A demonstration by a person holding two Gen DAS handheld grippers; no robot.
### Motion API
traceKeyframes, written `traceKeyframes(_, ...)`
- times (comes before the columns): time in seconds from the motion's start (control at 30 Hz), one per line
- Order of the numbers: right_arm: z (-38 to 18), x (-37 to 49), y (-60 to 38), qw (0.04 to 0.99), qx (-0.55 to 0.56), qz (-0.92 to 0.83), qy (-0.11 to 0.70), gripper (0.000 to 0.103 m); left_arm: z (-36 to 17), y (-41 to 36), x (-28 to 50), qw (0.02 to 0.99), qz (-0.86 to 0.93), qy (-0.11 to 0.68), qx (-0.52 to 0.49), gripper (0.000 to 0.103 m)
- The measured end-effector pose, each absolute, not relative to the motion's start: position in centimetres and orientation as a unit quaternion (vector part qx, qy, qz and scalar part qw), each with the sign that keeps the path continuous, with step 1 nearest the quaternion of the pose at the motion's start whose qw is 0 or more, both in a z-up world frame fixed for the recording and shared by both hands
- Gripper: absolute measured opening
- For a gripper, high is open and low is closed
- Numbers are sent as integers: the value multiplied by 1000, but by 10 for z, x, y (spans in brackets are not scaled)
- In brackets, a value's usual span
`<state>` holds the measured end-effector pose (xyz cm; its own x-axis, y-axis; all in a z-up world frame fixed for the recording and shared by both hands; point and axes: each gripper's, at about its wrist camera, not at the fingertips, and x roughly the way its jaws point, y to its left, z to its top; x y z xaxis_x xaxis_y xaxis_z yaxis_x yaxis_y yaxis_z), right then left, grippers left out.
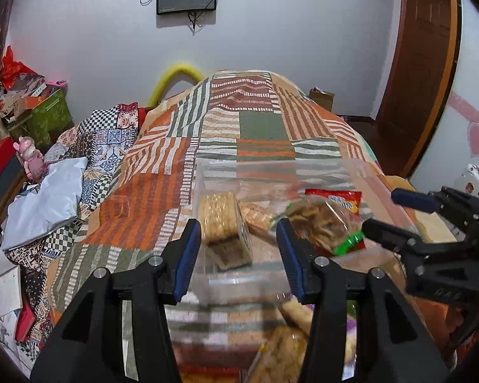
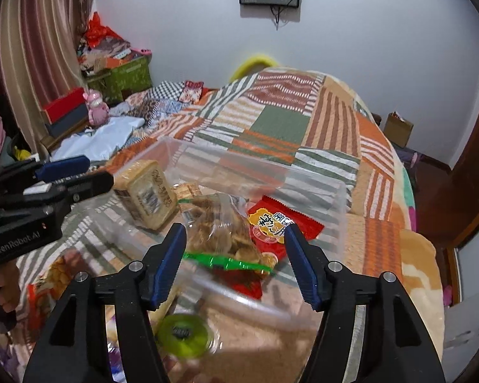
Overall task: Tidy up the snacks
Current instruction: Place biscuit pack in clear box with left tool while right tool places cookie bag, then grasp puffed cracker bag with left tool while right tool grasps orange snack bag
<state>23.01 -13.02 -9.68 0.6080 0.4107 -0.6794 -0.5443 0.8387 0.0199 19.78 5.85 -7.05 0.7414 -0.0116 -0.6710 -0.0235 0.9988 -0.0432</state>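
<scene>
Green snack [image 2: 183, 335] in right view only

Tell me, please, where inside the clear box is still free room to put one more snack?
The clear box has bare floor along its far wall, beyond the red packet and the cracker pack. The near half is crowded: the bag of chips lies between them, overlapping the red packet. Both claws, left claw and right claw, are open.
</scene>
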Motion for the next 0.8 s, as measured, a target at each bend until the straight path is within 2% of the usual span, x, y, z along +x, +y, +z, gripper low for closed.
traceKeyframes(0.37, -84, 177, -143, 901, -108, 271, 321, 71, -73, 52, 152, 928, -11, 371, -26, 61)
traceKeyframes(0.8, -132, 140, -150, 880, -93, 273, 378, 72, -103, 52, 117, 912, -19, 409, -31, 62)
